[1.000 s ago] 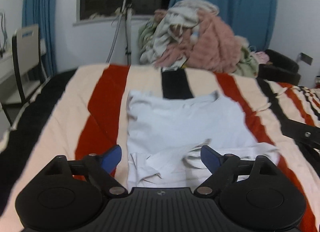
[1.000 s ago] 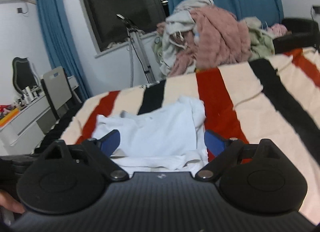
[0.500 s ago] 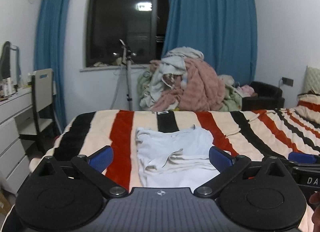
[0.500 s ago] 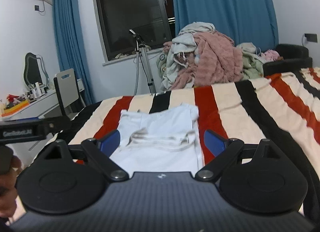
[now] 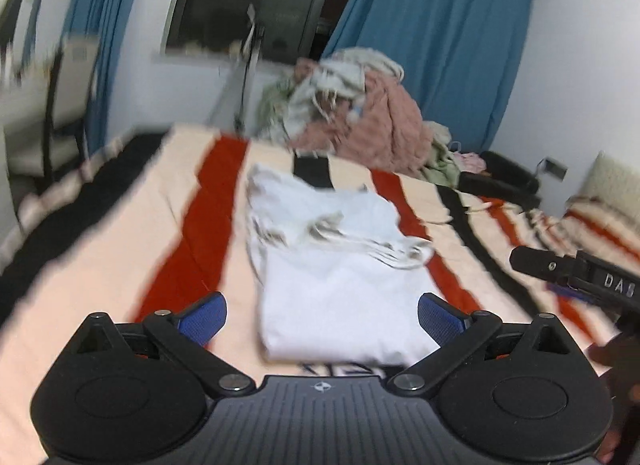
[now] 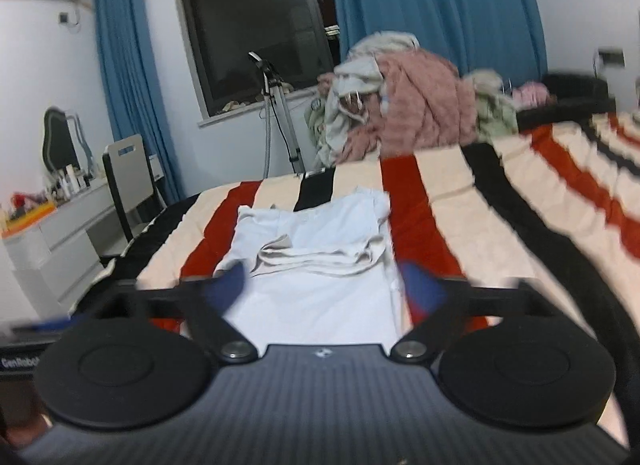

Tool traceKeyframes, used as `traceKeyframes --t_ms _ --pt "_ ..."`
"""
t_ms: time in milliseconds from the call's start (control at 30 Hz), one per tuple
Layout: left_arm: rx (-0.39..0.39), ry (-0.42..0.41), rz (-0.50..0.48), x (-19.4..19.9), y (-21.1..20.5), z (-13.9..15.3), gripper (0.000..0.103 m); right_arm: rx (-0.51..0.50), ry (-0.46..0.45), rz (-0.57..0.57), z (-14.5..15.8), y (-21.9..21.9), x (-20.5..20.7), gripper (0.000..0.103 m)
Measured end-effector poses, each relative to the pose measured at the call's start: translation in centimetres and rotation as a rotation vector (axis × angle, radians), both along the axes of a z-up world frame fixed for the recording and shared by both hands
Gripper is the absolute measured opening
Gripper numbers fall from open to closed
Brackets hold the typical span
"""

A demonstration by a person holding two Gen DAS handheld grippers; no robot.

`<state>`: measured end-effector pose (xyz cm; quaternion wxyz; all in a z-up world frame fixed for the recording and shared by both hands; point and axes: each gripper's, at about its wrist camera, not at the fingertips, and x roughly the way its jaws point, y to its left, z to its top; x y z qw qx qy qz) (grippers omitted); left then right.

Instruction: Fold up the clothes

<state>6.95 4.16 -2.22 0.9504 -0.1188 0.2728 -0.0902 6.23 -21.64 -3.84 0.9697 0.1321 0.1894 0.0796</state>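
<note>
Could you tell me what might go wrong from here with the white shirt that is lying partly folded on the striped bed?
Both tools, left tool and right tool, are open and hold nothing. The white shirt has a bunched ridge across its middle; folding over it could trap wrinkles. It lies skewed to the blanket's stripes, so the next fold may come out crooked. A pinch could also catch the blanket underneath.

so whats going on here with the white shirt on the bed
A person is folding clothes with a handheld gripper in each hand. The white shirt lies partly folded on the striped bedspread, sleeves tucked across the middle. Neither the left gripper nor the right gripper holds anything; both are open, hovering at the shirt's near end. A pile of unfolded laundry waits beyond the bed.
</note>
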Motion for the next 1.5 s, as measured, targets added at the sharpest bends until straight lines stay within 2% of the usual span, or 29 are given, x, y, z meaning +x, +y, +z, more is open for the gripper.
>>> traceKeyframes --t_ms 67,133,200,267,367,400,433,467,500,533,600,633,733,867,900,1033,1133,1367,1500 --pt "-0.129 0.093 -0.022 1.3 1.1 -1.4 0.099 0.092 0.046 0.004 -0.6 -0.8 0.5 0.093" --pt "-0.297 0.215 -0.052 2.9 2.2 -3.7 0.096 0.203 0.106 0.01 -1.3 -1.7 1.1 0.093" --pt "-0.451 0.322 -0.049 4.4 3.0 -6.4 0.092 0.368 0.191 0.001 -3.0 -2.9 2.0 0.093" --pt "-0.531 0.386 -0.019 5.6 3.4 -8.3 0.087 0.548 0.29 -0.003 -5.5 -4.1 2.9 0.093" --pt "-0.616 0.432 0.01 7.5 3.6 -10.6 0.083 0.793 0.454 -0.021 -10.0 -5.0 4.3 0.093" --pt "-0.621 0.447 0.022 8.3 3.6 -11.1 0.079 0.855 0.504 -0.026 -11.5 -4.9 4.7 0.084" --pt "-0.626 0.461 0.036 9.0 3.6 -11.6 0.07 0.892 0.549 -0.028 -12.8 -4.7 5.2 0.079" --pt "-0.641 0.47 0.066 9.4 4.1 -12.0 0.065 0.925 0.588 -0.033 -14.0 -4.5 5.6 0.075" --pt "-0.683 0.461 0.088 9.5 4.7 -12.2 0.057 0.937 0.605 -0.048 -14.8 -4.3 5.8 0.069" --pt "-0.724 0.452 0.11 9.5 5.3 -12.4 0.042 0.937 0.602 -0.07 -15.2 -4.2 6.1 0.065" --pt "-0.767 0.445 0.137 9.7 6.4 -13.0 0.026 0.941 0.573 -0.102 -15.6 -4.3 6.4 0.057" --pt "-0.782 0.448 0.144 9.9 6.8 -13.4 0.019 0.935 0.547 -0.117 -15.4 -4.4 6.6 0.055" --pt "-0.82 0.439 0.144 10.0 7.2 -14.0 0.012 0.864 0.484 -0.175 -15.1 -4.7 7.0 0.04" --pt "-0.789 0.377 0.119 9.7 6.9 -13.0 0.009 0.817 0.439 -0.191 -15.0 -4.7 7.2 0.014" --pt "-0.778 0.359 0.111 9.6 6.8 -12.6 0.009 0.806 0.426 -0.184 -14.8 -4.6 7.1 0.011" --pt "-0.696 0.297 0.107 8.2 6.5 -11.1 0.007 0.771 0.321 -0.137 -13.2 -4.9 6.0 0.007" --pt "-0.685 0.262 0.109 6.4 6.5 -10.2 0.005 0.732 0.245 -0.097 -11.7 -5.2 4.6 0.007" --pt "-0.649 0.175 0.045 1.2 5.9 -6.9 0.005 0.706 0.175 -0.08 -9.1 -5.7 0.5 0.007" --pt "-0.634 0.108 0.027 -2.4 5.7 -4.7 0.005 0.762 0.14 -0.062 -8.1 -5.9 -3.1 0.007"
